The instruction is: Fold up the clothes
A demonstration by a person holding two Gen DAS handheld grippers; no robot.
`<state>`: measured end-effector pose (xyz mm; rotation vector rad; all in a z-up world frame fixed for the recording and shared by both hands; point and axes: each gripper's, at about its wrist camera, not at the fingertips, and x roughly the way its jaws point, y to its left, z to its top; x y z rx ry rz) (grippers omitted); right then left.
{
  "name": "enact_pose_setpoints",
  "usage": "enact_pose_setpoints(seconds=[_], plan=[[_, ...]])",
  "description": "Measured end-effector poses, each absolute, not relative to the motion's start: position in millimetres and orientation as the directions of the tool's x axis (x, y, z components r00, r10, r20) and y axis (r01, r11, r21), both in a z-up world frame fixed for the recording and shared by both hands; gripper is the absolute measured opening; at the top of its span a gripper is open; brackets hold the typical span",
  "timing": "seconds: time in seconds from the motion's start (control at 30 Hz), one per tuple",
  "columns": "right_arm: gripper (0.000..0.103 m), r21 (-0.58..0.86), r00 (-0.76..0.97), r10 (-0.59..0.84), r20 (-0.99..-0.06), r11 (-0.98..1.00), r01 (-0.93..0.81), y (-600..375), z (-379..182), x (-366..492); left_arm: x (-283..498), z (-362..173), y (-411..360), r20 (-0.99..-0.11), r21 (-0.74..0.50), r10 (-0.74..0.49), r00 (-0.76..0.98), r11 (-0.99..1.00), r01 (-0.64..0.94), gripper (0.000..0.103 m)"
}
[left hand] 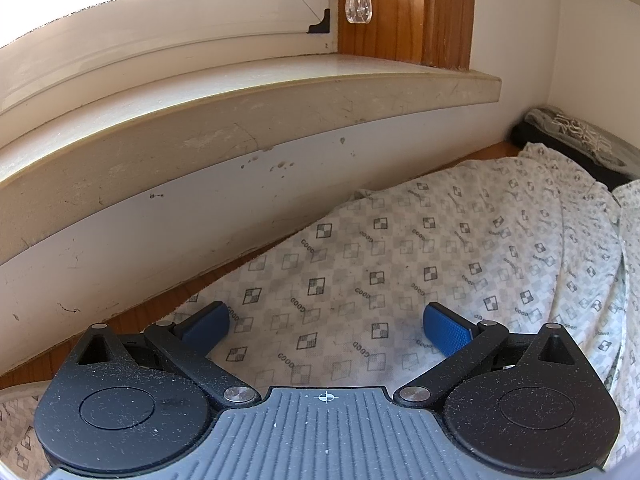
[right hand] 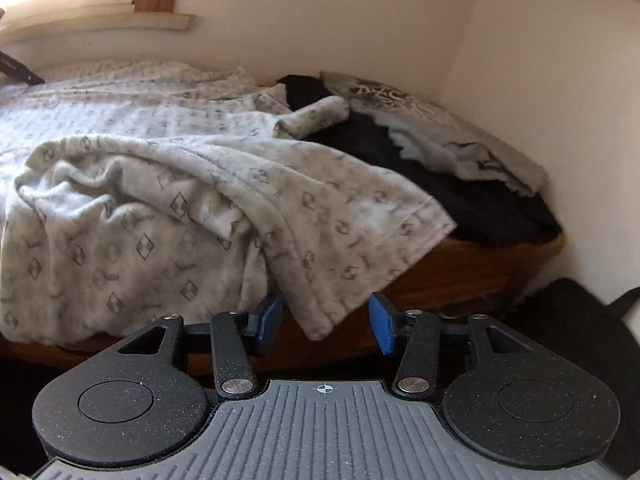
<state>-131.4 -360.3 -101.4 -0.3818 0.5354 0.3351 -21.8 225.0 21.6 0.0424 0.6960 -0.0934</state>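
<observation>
The shirt (right hand: 168, 184) is soft, light and floppy, and it lies spread on the wooden table (right hand: 460, 272) with 1 hem corner hanging off the front edge, so I think that corner is the best place to grab. My right gripper (right hand: 326, 322) points a bit down with that corner between its half-open jaws, not pinched. My left gripper (left hand: 326, 324) is wide open over the flat part of the shirt, holding nothing.

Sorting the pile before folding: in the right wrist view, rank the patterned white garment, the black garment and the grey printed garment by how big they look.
1. Patterned white garment, by far the largest, though nearest the camera.
2. Black garment.
3. Grey printed garment.
The last two look close, and both are partly covered, so their order is unsure.
</observation>
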Motion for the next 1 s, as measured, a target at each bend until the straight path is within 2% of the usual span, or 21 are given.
enact_pose_setpoints(seconds=[0.13,0.2,0.23,0.27,0.33,0.47,0.57,0.67,0.8,0.9,0.93,1.0], plan=[[0.048,-0.293,0.812,0.189,-0.553,0.868,-0.401,-350.9,-105.5,-125.8,-21.9,21.6,224.8,-0.642,0.009,-0.071,0.763,0.995,0.100,0.103],[0.035,-0.278,0.812,0.188,-0.553,0.877,-0.392,-350.6,-106.0,-121.2,-22.1,21.6,225.0,-0.642,0.009,-0.070,0.763,0.995,0.099,0.103],[0.018,-0.266,0.812,0.190,-0.552,0.883,-0.388,-351.8,-104.5,-119.4,-22.3,21.6,225.0,-0.642,0.009,-0.070,0.763,0.995,0.099,0.103],[0.009,-0.252,0.811,0.194,-0.552,0.888,-0.384,-353.2,-102.5,-117.6,-22.4,21.6,224.9,-0.642,0.009,-0.070,0.763,0.995,0.098,0.103],[0.006,-0.249,0.826,0.184,-0.533,0.899,-0.360,-357.5,-94.1,-115.9,-22.6,21.4,225.1,-0.642,0.009,-0.069,0.764,0.995,0.098,0.103],[0.006,-0.271,0.873,0.155,-0.463,0.913,-0.306,-364.0,-58.1,-110.4,-22.6,21.3,224.8,-0.642,0.010,-0.068,0.764,0.995,0.098,0.103],[0.005,-0.344,0.909,0.169,-0.381,0.887,-0.309,-344.9,-12.3,-103.7,-22.5,21.2,224.8,-0.642,0.011,-0.068,0.764,0.995,0.098,0.103],[0.005,-0.378,0.919,0.246,-0.309,0.855,-0.356,-297.6,32.8,-90.1,-22.5,21.0,225.0,-0.642,0.011,-0.069,0.764,0.995,0.099,0.103],[0.006,-0.351,0.841,0.474,-0.260,0.766,-0.539,-193.1,71.5,-73.8,-22.7,21.0,224.8,-0.642,0.011,-0.069,0.764,0.995,0.099,0.103],[0.018,-0.306,0.752,0.600,-0.273,0.687,-0.659,-139.1,76.3,-74.1,-22.6,21.0,224.8,-0.641,0.010,-0.070,0.764,0.995,0.099,0.103],[0.027,-0.291,0.724,0.628,-0.287,0.663,-0.690,-126.3,74.2,-74.7,-22.7,21.1,224.8,-0.641,0.009,-0.070,0.764,0.995,0.099,0.103],[0.032,-0.272,0.681,0.652,-0.334,0.625,-0.731,-107.7,65.8,-73.8,-22.8,21.2,224.5,-0.641,0.010,-0.069,0.764,0.995,0.099,0.103]])
